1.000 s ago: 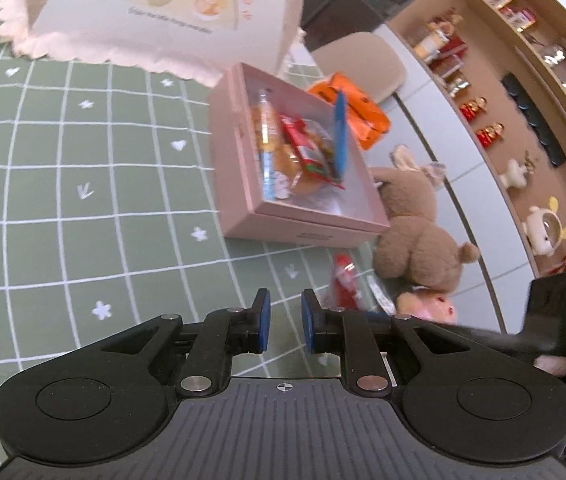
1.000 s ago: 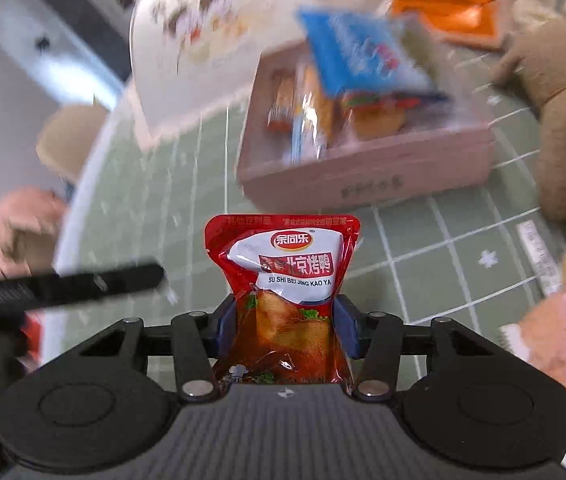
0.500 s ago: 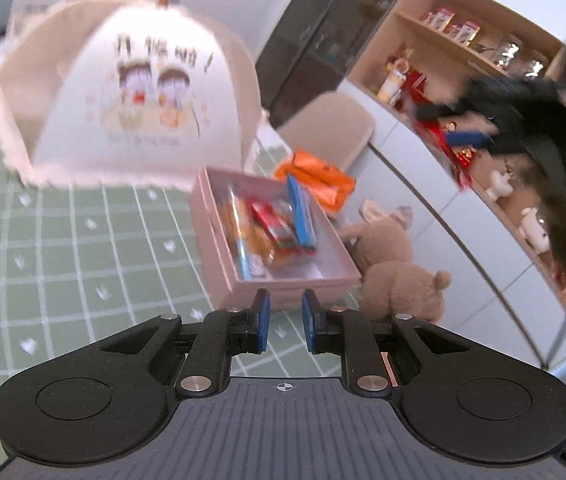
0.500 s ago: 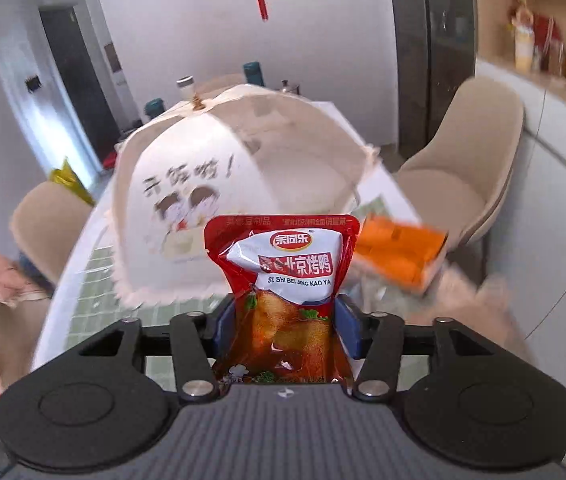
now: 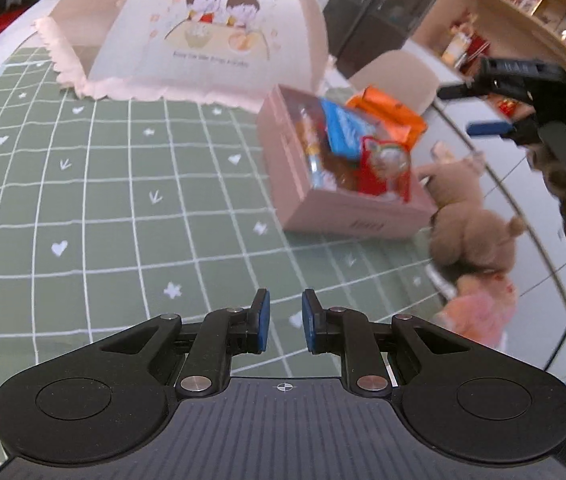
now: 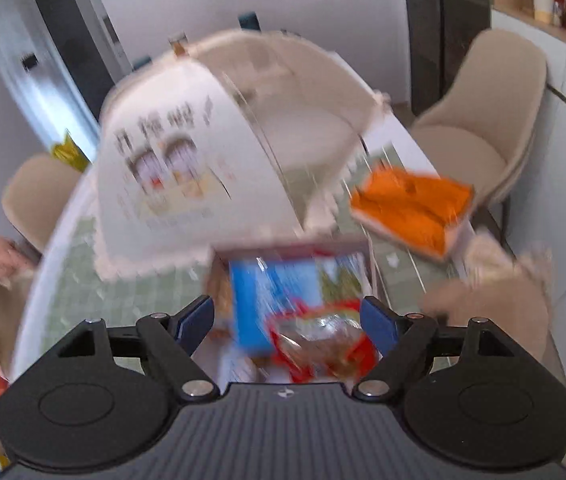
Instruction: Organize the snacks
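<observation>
Below the spread right tongs (image 6: 287,322), just opening, red snack pouch (image 6: 323,344) released in pink box (image 5: 347,216), left tongs (image 5: 285,326) clenched empty

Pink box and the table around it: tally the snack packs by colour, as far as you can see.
Inside the pink box:
Red pack: 1
Blue pack: 1
Clear pack with orange contents: 1
On the table behind the box:
Orange pack: 1
Total: 4 visible; others may lie hidden underneath.

A green grid-patterned tablecloth (image 5: 123,200) carries a pink box (image 5: 347,212), a domed food cover (image 5: 211,32), plush toys (image 5: 471,224), and what looks like an orange packet (image 6: 415,208).
</observation>
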